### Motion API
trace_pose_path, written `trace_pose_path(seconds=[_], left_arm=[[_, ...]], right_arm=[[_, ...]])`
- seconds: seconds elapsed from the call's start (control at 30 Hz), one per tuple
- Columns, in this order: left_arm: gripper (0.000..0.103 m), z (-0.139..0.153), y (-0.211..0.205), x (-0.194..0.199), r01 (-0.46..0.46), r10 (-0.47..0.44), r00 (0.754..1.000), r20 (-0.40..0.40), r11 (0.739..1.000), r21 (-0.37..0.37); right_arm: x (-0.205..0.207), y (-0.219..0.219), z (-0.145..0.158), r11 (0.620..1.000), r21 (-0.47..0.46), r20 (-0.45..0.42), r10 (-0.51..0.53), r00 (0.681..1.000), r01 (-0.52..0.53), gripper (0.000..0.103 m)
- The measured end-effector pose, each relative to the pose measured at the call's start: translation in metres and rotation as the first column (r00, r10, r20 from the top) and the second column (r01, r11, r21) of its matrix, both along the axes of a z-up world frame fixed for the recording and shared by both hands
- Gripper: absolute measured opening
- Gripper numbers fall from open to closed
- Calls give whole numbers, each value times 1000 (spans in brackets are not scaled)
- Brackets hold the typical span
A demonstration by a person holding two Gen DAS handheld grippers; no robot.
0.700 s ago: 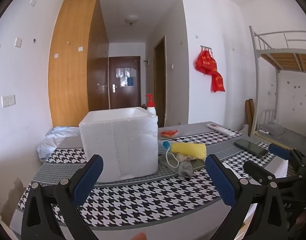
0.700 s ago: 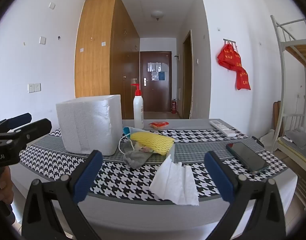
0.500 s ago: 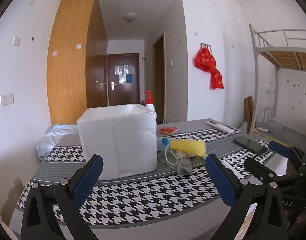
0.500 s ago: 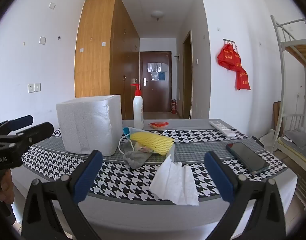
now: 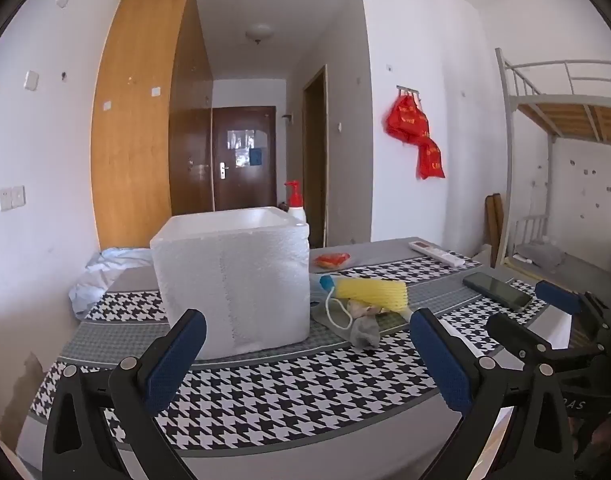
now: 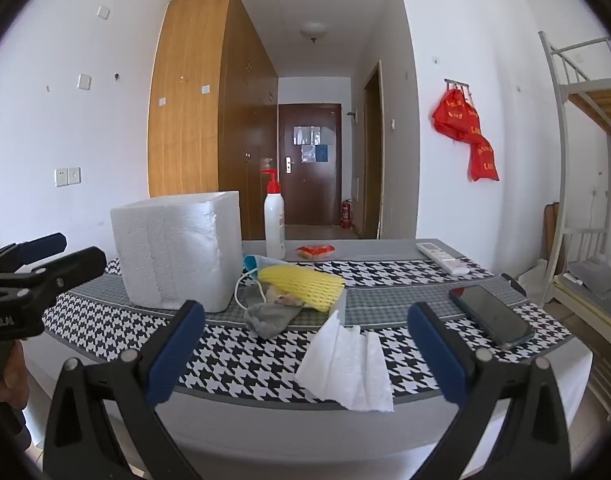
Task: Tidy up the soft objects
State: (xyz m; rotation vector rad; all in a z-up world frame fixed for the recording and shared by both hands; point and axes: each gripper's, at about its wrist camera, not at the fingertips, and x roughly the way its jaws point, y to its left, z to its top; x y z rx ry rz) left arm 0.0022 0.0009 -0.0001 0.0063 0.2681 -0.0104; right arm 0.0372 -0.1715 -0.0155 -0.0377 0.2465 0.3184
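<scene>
A white foam box [image 5: 233, 280] [image 6: 179, 252] stands open-topped on the houndstooth table [image 5: 265, 396] [image 6: 241, 360]. Right of it lies a pile: a yellow foam net sleeve [image 5: 369, 290] [image 6: 305, 282], a blue face mask with a white loop [image 5: 323, 284] [image 6: 255, 262] and a grey cloth [image 5: 363, 330] [image 6: 271, 316]. A white tissue [image 6: 347, 368] lies near the front edge. My left gripper [image 5: 305, 360] is open and empty before the box. My right gripper [image 6: 303, 356] is open and empty before the tissue.
A white pump bottle with a red top [image 6: 274, 220] stands behind the box. A red snack packet [image 6: 315, 251], a white remote [image 6: 443, 258] and a dark phone [image 6: 491, 316] lie on the table's right half. A bunk bed [image 6: 585, 160] stands at the right.
My left gripper has shifted slightly, so the box and pile sit a little higher and closer in its view. The right gripper has hardly moved. Both stay open.
</scene>
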Motion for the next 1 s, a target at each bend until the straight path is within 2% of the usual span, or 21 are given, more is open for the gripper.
trace_pose_path(seconds=[1.0], left_arm=[[102, -2, 3, 6, -33, 33, 999, -13, 999, -5]], right_arm=[[1, -4, 0, 1000, -7, 5, 0, 1000, 0, 102]])
